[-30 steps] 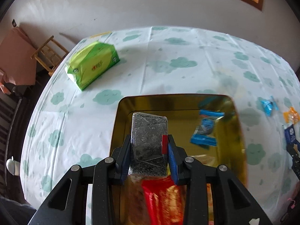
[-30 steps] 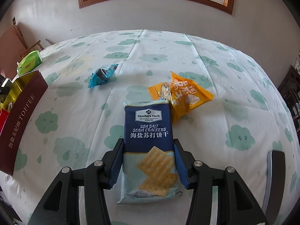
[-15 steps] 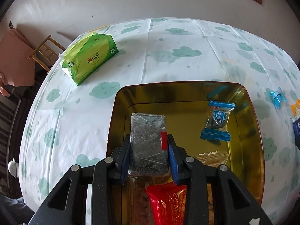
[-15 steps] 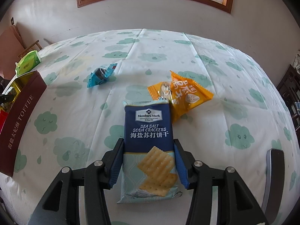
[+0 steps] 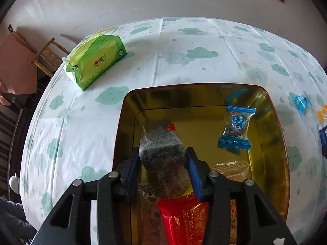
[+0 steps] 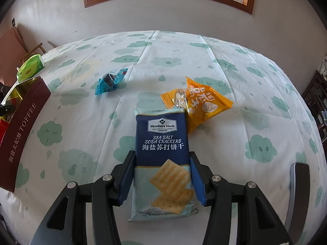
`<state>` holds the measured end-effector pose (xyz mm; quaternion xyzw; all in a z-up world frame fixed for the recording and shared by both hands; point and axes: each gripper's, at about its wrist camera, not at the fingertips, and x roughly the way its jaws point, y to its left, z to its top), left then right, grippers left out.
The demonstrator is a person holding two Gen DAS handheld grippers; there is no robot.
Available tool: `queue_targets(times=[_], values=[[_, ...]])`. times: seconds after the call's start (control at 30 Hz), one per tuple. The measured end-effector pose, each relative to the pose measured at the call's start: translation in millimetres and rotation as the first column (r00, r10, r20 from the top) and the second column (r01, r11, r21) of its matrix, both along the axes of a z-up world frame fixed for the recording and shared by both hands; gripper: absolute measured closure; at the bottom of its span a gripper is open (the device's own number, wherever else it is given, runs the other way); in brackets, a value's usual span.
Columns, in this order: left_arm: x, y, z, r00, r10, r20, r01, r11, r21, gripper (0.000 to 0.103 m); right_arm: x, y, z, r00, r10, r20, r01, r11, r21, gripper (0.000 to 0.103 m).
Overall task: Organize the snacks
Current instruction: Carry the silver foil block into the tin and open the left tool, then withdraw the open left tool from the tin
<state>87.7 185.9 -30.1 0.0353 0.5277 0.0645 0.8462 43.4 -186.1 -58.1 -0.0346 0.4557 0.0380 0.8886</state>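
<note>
Left gripper (image 5: 163,161), jaws just opening, apparently releases dark snack bar (image 5: 161,145) into gold tin (image 5: 273,143); right gripper (image 6: 162,175) clamps cracker packet (image 6: 163,155).

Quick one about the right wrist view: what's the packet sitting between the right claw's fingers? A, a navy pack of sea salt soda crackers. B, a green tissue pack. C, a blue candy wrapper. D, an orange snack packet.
A: the navy soda cracker pack lies on the tablecloth between the right claw's fingers, while the orange snack packet sits just beyond it, its corner tucked under the pack's top edge.
</note>
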Motion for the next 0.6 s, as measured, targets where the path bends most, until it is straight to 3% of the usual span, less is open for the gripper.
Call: queue_targets(times=[0.13,0.6], values=[[-1.4,-5.4,4.7,1.0,-0.017,0.018,0.016,1.0,0.012,0.049,0.0,-0.2,0.3,1.0,0.001,-0.001,-0.001,1.0,0.0,0.051],[-17.5,-30.9,34.5,0.994,-0.062,0.087,0.061,0.998,0.004,0.043,2.2,-0.8,-0.4,1.0,0.016,-0.026,-0.016,1.0,0.001,0.052]])
